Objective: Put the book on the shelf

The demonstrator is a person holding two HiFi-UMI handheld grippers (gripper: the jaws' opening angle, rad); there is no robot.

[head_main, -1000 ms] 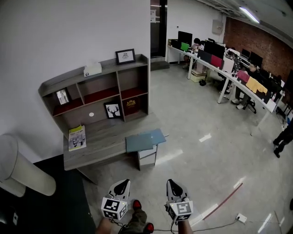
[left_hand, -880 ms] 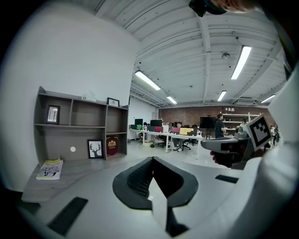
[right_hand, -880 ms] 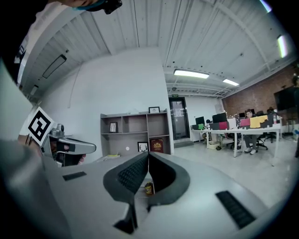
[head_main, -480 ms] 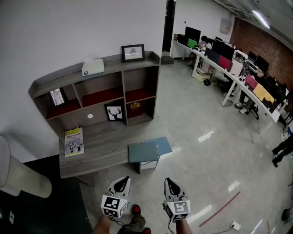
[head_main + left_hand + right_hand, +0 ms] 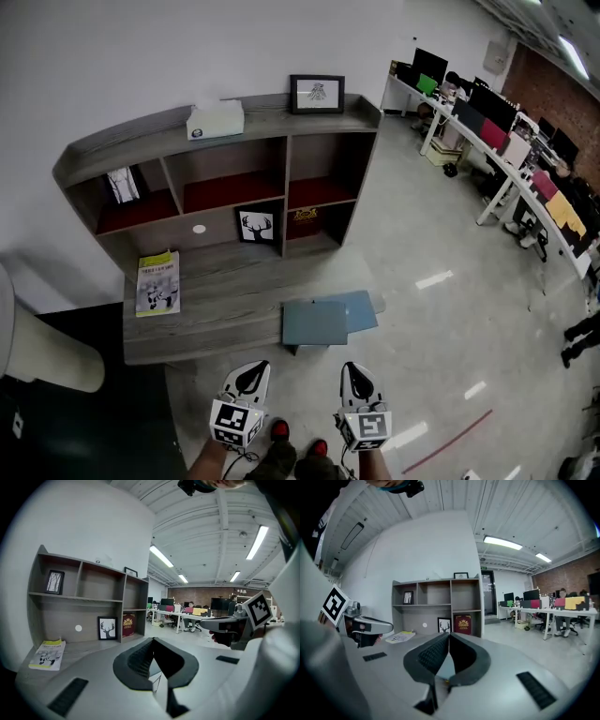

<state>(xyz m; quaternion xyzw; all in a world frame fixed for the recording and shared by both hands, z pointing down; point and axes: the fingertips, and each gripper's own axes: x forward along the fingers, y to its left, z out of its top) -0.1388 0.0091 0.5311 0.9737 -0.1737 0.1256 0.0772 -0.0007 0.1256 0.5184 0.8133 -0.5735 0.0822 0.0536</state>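
Approach step, I'd say, nothing picked up yet. Left gripper (image 5: 247,377) and right gripper (image 5: 357,377) both pinched shut, empty, well apart from book (image 5: 157,282). Book lies flat on desk (image 5: 234,295), far left, below shelf (image 5: 262,114). Next move: reach left, open jaws, grab book edge. Hands cut off at bottom. Blue flat thing (image 5: 317,322) near right, can't tell what.

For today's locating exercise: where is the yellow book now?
In the head view, the yellow book lies flat at the left end of the shelf unit's ledge.
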